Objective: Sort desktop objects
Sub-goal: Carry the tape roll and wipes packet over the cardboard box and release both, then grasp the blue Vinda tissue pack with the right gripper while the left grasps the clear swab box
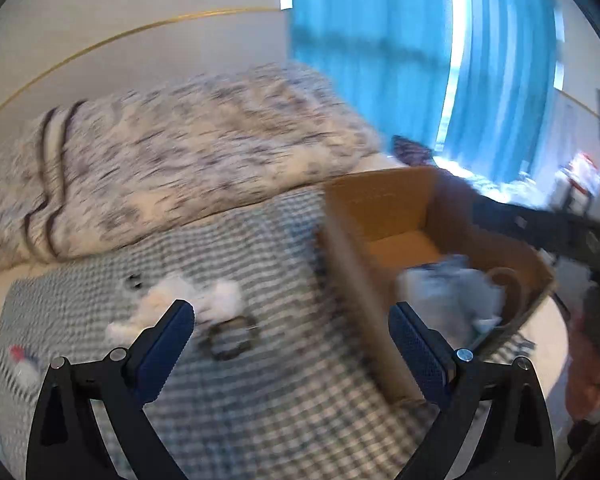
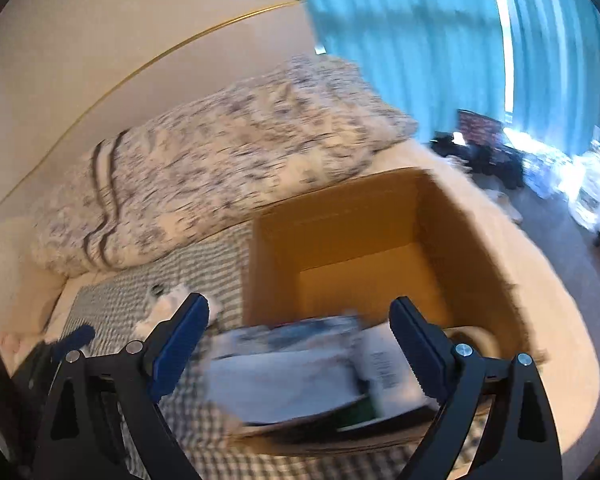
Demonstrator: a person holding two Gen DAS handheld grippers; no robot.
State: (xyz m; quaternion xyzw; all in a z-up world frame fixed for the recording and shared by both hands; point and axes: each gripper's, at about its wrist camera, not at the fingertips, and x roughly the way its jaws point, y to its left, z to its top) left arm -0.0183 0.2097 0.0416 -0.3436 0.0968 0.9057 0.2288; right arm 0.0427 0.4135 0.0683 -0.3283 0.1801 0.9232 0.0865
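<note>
Left tool (image 1: 292, 322): wide open, empty; ring (image 1: 231, 338) and white fluff (image 1: 198, 300) just ahead, seen only here.
Right tool (image 2: 300, 320): wide open, empty; box (image 2: 340, 224) ahead, papers (image 2: 300, 372) between its fingers.

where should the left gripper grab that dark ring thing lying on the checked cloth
Judging from the blurred left wrist view, the dark ring-shaped band lies flat on the grey checked cloth, just left of the brown cardboard box. Bring the open left gripper from above and pinch across one side of the rim, one finger inside the loop.
</note>
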